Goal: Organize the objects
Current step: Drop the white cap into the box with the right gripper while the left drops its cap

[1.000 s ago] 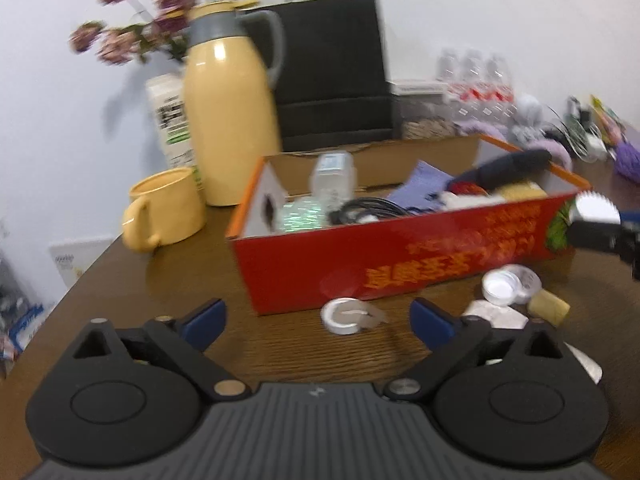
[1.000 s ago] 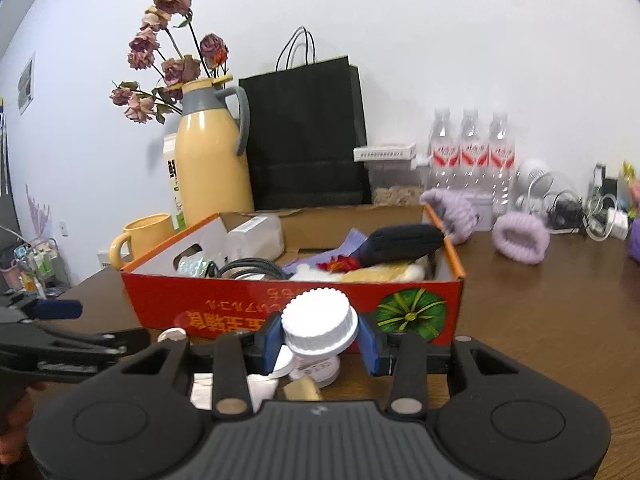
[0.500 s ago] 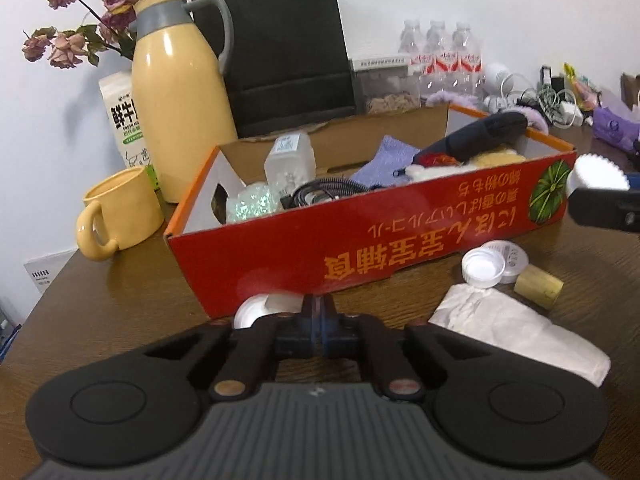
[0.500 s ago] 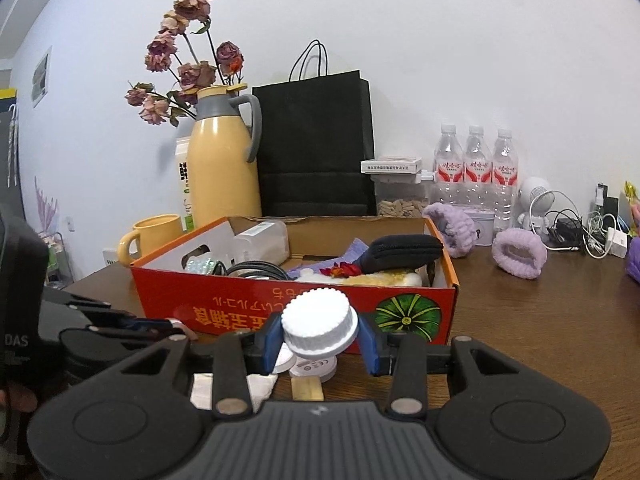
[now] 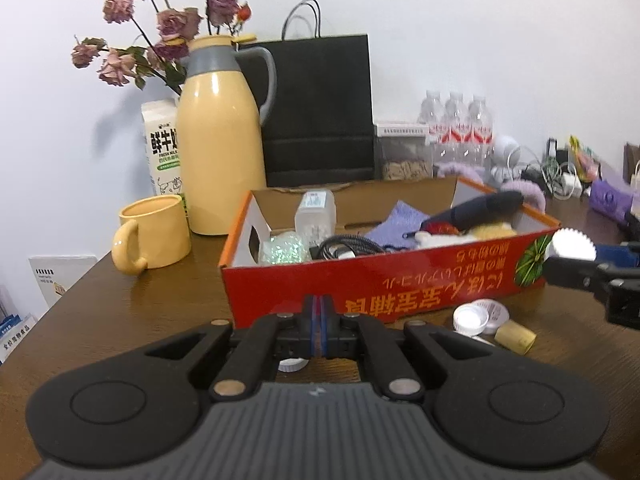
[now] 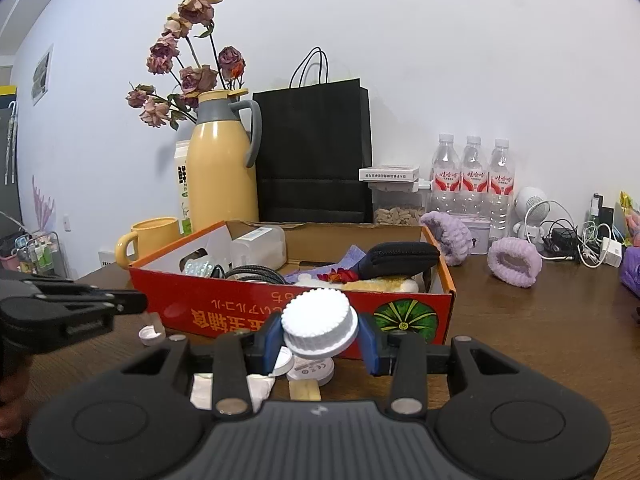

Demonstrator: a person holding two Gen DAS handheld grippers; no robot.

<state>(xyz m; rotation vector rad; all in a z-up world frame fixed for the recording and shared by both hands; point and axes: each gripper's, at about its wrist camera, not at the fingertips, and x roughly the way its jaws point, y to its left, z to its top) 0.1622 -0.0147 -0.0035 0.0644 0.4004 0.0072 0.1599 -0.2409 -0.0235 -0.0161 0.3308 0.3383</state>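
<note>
White ridged lid (image 6: 318, 322) clamped in right gripper (image 6: 320, 340) at lower centre of the right wrist view, in front of the red box (image 6: 240, 312).
The lid sat tilted between blue fingers (image 6: 272, 338), above the table (image 6: 540, 328); in the left wrist view it showed at right edge (image 5: 572, 245) by the box corner. Left gripper (image 5: 317, 330) clenched, fingers pressed together with nothing between, low centre, just before the box's front wall (image 5: 400, 280). Small white cap (image 5: 292, 365) lay on the table under those fingers. Two more caps (image 5: 478, 317) and a cork (image 5: 515, 337) lay at lower right. Box held a cable, purple cloth, dark pouch (image 6: 400, 258), plastic bottle (image 5: 315, 216). Yellow mug (image 5: 150, 236), yellow jug (image 5: 222, 144), black bag (image 6: 314, 152) behind, upper left.
</note>
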